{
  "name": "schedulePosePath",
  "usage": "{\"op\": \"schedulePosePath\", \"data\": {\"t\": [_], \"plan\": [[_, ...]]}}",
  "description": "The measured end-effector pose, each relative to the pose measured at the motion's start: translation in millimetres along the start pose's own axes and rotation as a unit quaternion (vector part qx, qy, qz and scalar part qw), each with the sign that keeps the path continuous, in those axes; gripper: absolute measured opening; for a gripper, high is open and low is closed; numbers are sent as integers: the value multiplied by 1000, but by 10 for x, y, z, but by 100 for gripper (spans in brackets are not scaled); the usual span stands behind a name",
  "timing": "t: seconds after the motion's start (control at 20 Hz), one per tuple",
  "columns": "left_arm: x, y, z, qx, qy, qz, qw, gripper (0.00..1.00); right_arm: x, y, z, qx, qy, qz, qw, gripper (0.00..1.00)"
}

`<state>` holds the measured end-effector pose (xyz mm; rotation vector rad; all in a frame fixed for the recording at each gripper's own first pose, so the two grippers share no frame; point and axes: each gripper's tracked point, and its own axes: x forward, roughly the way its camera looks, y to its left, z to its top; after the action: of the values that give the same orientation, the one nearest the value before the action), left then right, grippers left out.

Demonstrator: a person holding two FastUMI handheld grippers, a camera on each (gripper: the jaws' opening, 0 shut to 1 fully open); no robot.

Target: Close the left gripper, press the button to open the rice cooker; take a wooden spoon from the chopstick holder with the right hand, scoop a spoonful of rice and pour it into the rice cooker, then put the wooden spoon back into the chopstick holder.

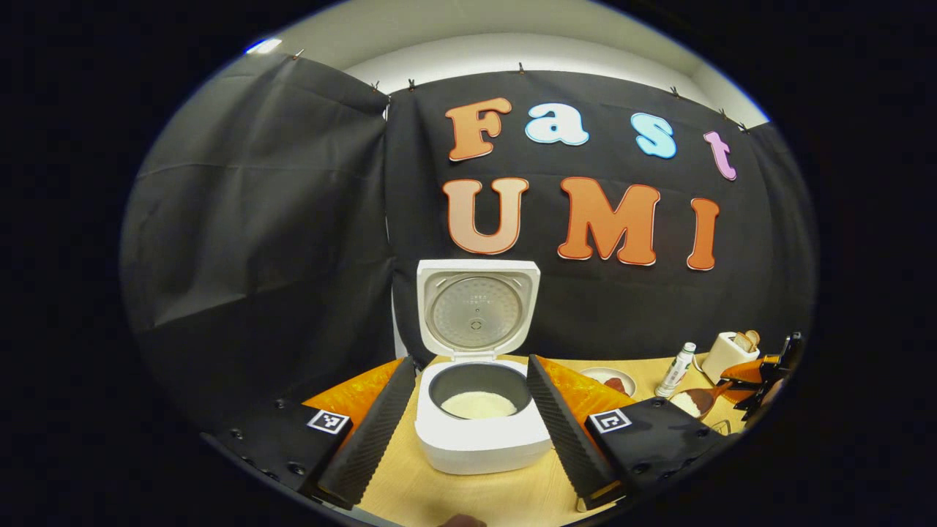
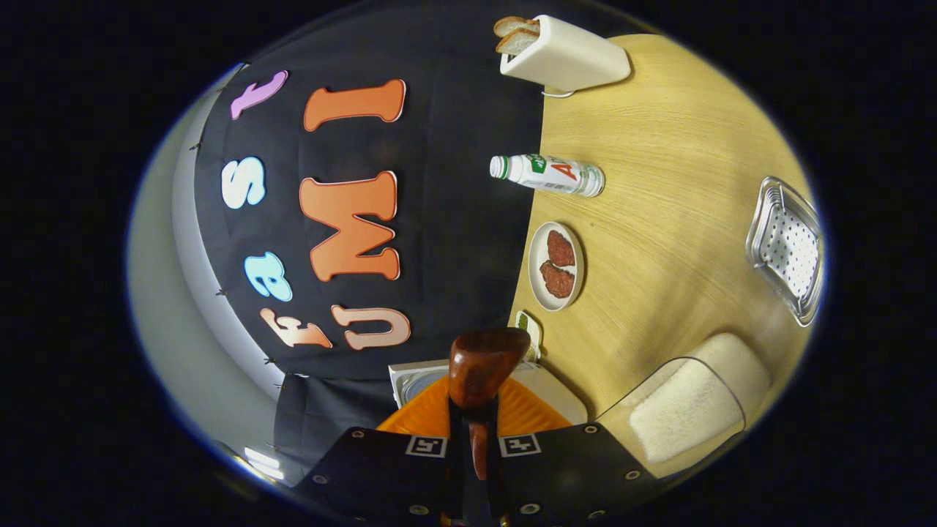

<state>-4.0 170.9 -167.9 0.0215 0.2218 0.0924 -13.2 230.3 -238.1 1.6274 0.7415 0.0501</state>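
The rice cooker (image 1: 479,399) stands on the wooden surface (image 1: 468,494) with its lid up and rice in the pot. The left tool (image 1: 468,432) hangs before it, fingers spread and empty. The right tool (image 2: 477,439) is clamped on the wooden spoon (image 2: 483,369) by its handle — in the left gripper view its bowl carries rice. The spoon looks light and stiff; the loose grains would likely spill if tipped — best gripped well up the handle.
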Motion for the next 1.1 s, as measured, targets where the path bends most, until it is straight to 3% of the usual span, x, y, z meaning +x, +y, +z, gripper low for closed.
{"op": "schedulePosePath", "data": {"t": [0.25,0.75,1.1], "plan": [[-27,235,41,3,-11,19,1000,100,427,401,-257,2,19,16,1000,12],[62,819,-79,0,-9,56,998,100,1514,963,-878,-26,43,14,999,12],[89,1046,-256,-15,13,63,998,100,2146,1151,-1194,-133,30,-14,991,12]]}}
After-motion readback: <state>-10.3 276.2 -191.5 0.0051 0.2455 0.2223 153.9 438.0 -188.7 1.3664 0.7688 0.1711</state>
